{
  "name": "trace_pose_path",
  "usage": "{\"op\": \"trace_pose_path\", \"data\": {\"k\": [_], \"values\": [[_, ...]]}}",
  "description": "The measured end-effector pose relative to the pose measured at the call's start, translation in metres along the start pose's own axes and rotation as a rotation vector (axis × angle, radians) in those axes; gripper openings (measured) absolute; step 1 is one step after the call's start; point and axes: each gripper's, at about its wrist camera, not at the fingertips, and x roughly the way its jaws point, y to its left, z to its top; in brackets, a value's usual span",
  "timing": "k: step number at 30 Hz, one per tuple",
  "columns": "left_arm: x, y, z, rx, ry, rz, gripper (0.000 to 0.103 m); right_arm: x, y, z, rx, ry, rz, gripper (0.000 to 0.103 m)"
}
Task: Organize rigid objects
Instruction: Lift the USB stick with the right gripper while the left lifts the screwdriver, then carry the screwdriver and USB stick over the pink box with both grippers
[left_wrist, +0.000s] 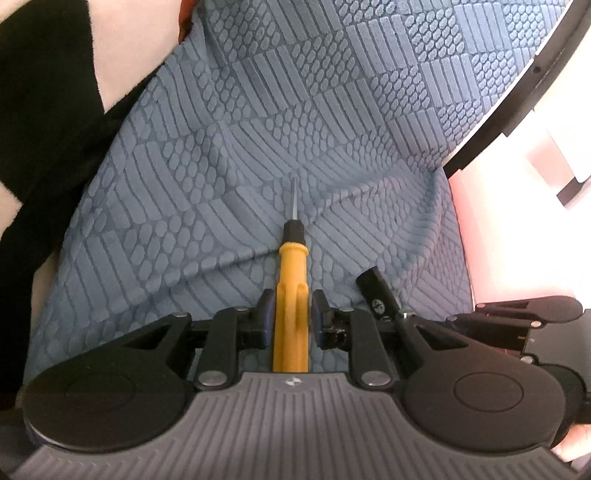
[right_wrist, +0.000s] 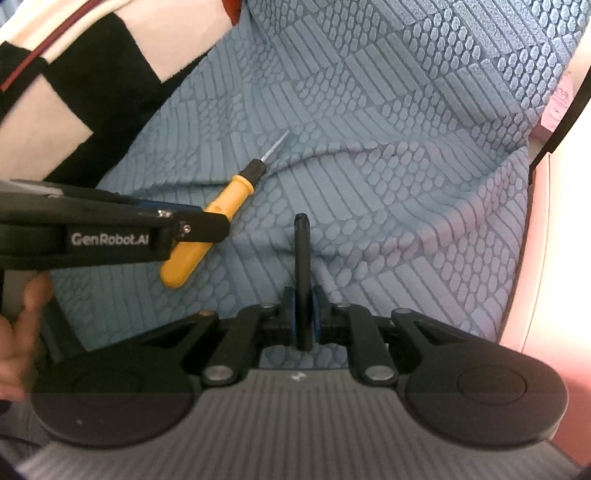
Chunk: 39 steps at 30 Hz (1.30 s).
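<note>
Left wrist view is showing the left gripper (left_wrist: 291, 314) straddling the yellow screwdriver (left_wrist: 290, 295), pads spread just beside its handle, long axis running up-frame on the blue cloth (left_wrist: 332, 110); the right gripper (right_wrist: 303, 314) is pinching a black stick (right_wrist: 302, 258).

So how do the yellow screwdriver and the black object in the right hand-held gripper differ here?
The screwdriver is yellow with a metal tip; the black stick is plain and dark. The screwdriver sits between the left hand-held gripper's fingers with gaps showing, while the right hand-held gripper clamps the black stick. Both sit over the blue cloth.
</note>
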Motion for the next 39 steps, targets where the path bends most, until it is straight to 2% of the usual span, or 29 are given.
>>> {"op": "trace_pose_path", "data": {"k": [14, 20, 25, 35, 39], "values": [[0.011, -0.01, 0.007, 0.072, -0.032, 0.039, 0.025, 0.009, 0.001, 0.009, 0.007, -0.11, -0.024, 0.014], [0.014, -0.016, 0.008, 0.132, -0.042, 0.069, 0.026, 0.004, 0.005, 0.005, 0.009, -0.116, -0.095, 0.013], [0.019, -0.018, 0.01, 0.145, -0.026, 0.064, 0.025, -0.009, -0.001, 0.001, 0.015, -0.143, -0.14, 0.012], [0.028, -0.027, 0.015, 0.187, -0.024, 0.107, 0.025, -0.007, 0.007, -0.009, 0.03, -0.129, -0.157, 0.012], [0.03, -0.03, 0.015, 0.223, -0.031, 0.138, 0.021, -0.005, 0.013, -0.011, 0.033, -0.127, -0.158, 0.012]]}}
